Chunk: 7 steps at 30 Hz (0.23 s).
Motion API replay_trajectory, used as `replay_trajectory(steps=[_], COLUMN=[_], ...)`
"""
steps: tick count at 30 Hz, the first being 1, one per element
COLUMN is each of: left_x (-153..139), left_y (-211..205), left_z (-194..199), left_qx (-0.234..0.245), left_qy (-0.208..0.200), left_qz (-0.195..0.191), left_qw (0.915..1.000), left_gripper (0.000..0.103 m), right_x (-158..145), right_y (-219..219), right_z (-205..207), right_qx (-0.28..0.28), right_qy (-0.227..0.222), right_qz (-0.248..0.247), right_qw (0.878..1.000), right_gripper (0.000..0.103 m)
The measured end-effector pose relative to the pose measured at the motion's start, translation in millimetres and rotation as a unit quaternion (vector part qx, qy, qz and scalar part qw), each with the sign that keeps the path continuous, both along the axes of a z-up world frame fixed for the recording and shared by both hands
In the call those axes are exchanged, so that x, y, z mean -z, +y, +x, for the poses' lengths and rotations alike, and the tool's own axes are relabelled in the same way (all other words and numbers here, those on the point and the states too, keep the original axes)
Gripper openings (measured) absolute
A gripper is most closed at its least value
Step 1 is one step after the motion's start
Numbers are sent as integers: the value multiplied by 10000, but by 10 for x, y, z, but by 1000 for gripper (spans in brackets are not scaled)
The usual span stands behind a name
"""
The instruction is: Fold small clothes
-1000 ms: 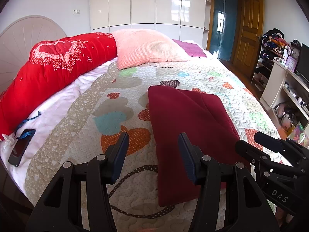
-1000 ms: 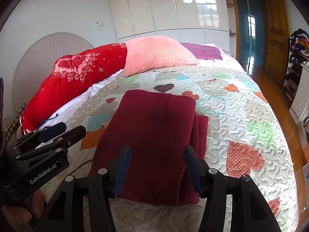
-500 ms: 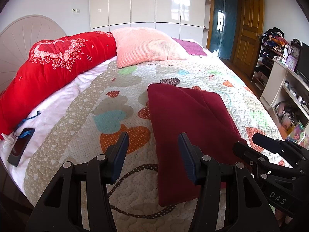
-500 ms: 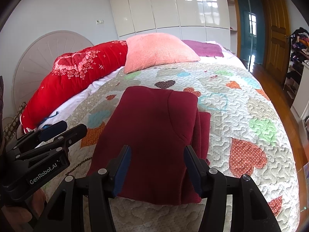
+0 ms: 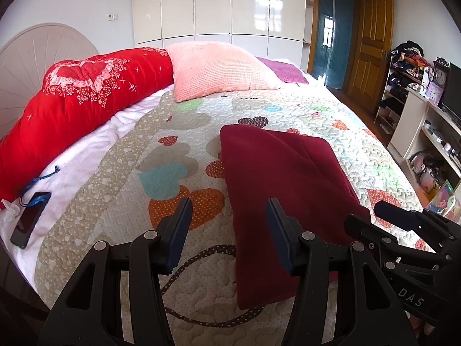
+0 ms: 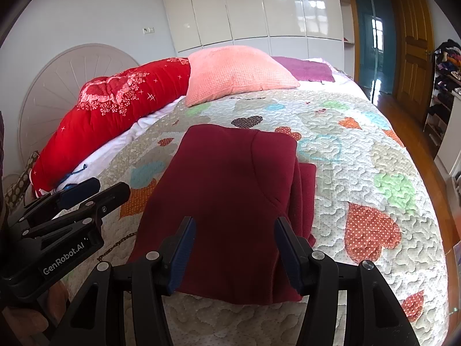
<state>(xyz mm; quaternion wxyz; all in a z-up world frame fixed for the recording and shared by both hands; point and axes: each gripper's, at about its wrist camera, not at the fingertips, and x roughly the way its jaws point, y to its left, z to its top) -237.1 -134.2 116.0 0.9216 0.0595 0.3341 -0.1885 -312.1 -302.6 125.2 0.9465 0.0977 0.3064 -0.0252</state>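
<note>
A dark red garment (image 5: 276, 178) lies folded flat into a long rectangle on the heart-patterned quilt (image 5: 129, 190); it also shows in the right wrist view (image 6: 230, 190). My left gripper (image 5: 229, 219) is open and empty, held above the garment's near left edge. My right gripper (image 6: 234, 239) is open and empty, above the garment's near end. Each gripper shows at the side of the other's view.
A red quilted bolster (image 5: 86, 92), a pink pillow (image 5: 219, 69) and a purple cloth (image 5: 282, 70) lie at the bed's head. A black phone (image 5: 28, 219) lies at the left edge. Shelves (image 5: 426, 132) and a wooden door (image 5: 371, 43) stand right.
Both grippers have drawn back and risen slightly from the garment, staying open. The garment has not moved.
</note>
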Motion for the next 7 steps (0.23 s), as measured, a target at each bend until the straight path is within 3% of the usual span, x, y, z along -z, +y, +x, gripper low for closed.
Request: replay_trajectory(steps=[7], left_x=[18], left_y=[78], left_z=[59], left_qx=[-55], left_qy=[-54], left_qz=[-109], left_qw=[9999], left_gripper=[53], right_x=[46], right_y=[-6], right_z=[29], right_qx=[-4], right_qy=[54], right_qz=[11], right_qw=[10000], right_gripper=[55])
